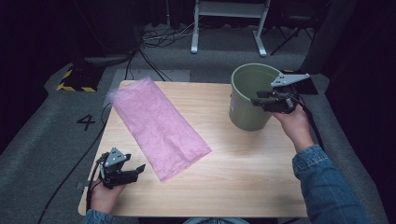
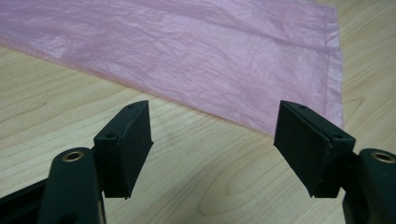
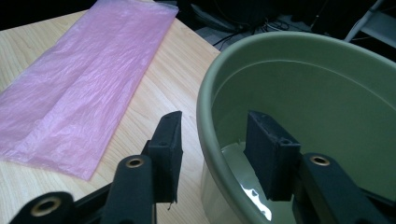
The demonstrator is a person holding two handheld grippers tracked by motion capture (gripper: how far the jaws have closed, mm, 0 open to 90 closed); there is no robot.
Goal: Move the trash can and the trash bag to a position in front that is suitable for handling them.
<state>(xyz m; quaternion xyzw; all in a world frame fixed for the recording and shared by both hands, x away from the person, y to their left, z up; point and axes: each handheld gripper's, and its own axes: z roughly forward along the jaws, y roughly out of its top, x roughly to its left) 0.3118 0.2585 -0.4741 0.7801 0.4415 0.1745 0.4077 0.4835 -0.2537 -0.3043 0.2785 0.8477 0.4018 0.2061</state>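
At the upper right of the high view, the right gripper [image 1: 259, 99] straddles the near wall of a green bucket [image 1: 247, 114] standing on the wooden tabletop [image 1: 243, 163]. Seen from the right gripper view, one of its fingers [image 3: 273, 154] sits inside the bucket [image 3: 327, 93] and the other outside, the rim running between them; the gap is moderate, and whether the pads actually press on the wall is hard to tell from this angle. A denim sleeve [image 1: 327, 182] leads up from the lower right of the frame to that hand.

Across the left half of the tabletop a pink plastic bag [image 1: 156, 126] lies flat and diagonal, its far end overhanging the upper left corner. At the lower left of the high view the left gripper [image 1: 135, 170] rests low, just beside the bag's near corner. From the left gripper view its fingers [image 2: 126, 149] stand wide apart with nothing between them but bare wood, the bag's edge [image 2: 261, 93] lying just beyond their tips.
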